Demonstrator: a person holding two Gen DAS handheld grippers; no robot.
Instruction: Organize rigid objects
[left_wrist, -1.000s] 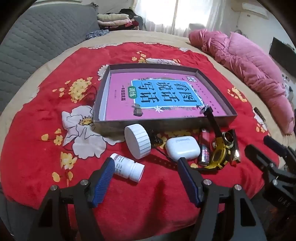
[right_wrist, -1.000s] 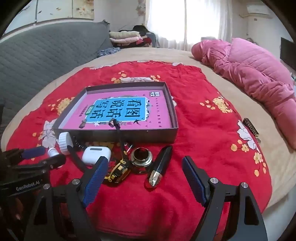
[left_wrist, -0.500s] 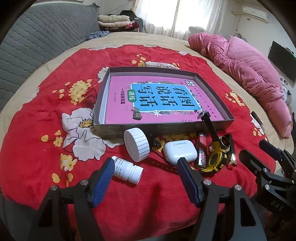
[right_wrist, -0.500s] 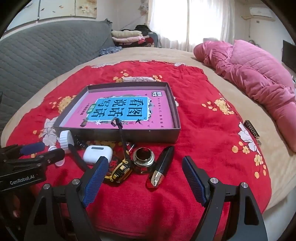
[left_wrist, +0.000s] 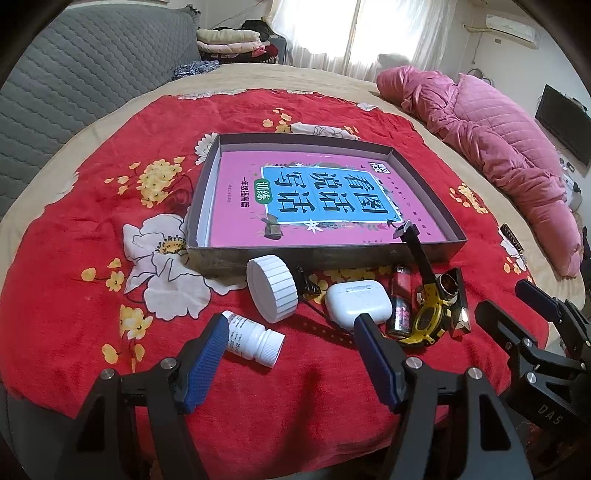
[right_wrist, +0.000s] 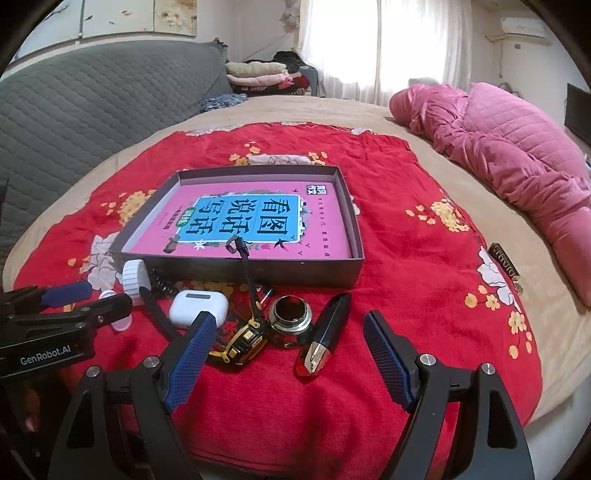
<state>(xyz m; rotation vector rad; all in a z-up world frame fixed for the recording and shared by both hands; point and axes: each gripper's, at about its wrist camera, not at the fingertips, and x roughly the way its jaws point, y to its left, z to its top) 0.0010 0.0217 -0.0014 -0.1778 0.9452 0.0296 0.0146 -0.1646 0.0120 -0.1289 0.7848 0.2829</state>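
Small items sit in a row on the red blanket (right_wrist: 406, 229), against the box's (right_wrist: 295, 272) near wall: bottle (left_wrist: 255, 341), earbud case (left_wrist: 357, 302), watch (right_wrist: 243, 338), lipstick (right_wrist: 327, 334). Left tongs (left_wrist: 291, 363) gape wide, empty, low over the bottle. Right tongs (right_wrist: 288, 360) equally wide, empty, level above watch and lipstick.

Bed (right_wrist: 303, 107): red floral blanket (right_wrist: 406, 221), pink quilt (right_wrist: 517, 155) on top.
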